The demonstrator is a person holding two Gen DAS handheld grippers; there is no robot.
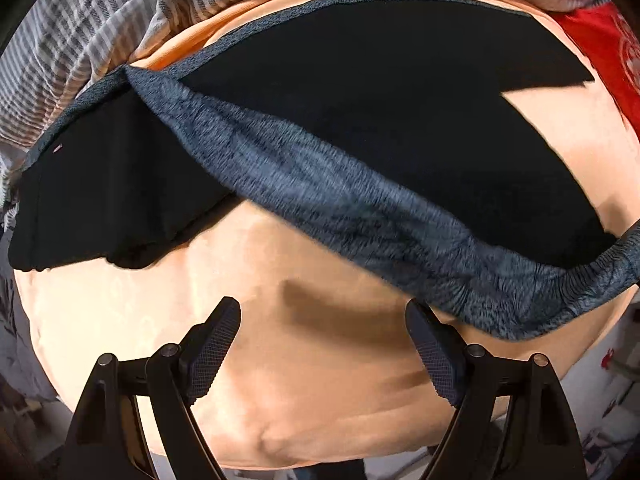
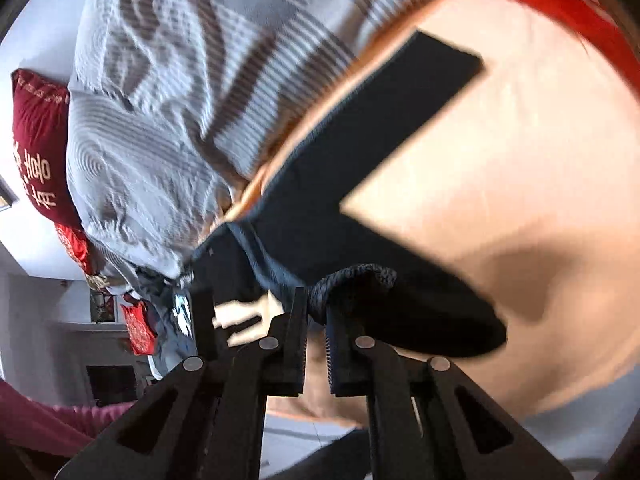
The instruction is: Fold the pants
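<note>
**Right gripper pinching pants edge, left gripper spread and empty**

Landmark: peach-orange smooth bed sheet (image 1: pixel 320 392).

- Black fabric pants with a grey-blue knitted lining (image 1: pixel 360 128) lie spread on the sheet; the far edge runs along the sheet's border.
- One layer is turned over, its grey-blue inside showing as a diagonal band across the black cloth, lifted off the sheet at the right end.
- Right gripper (image 2: pixel 316 344): fingers pressed nearly together on a bunched edge of the pants, held above the sheet. Frame is motion-blurred.
- Left gripper (image 1: pixel 324 344): fingers spread wide, nothing between them, over bare sheet on the near side of the pants, clear of the cloth.
- Grey-and-white striped crumpled duvet (image 1: pixel 100 32) lies beyond the sheet's far edge.
- Red printed cloth (image 1: pixel 604 52) is at the sheet's far right corner.
</note>
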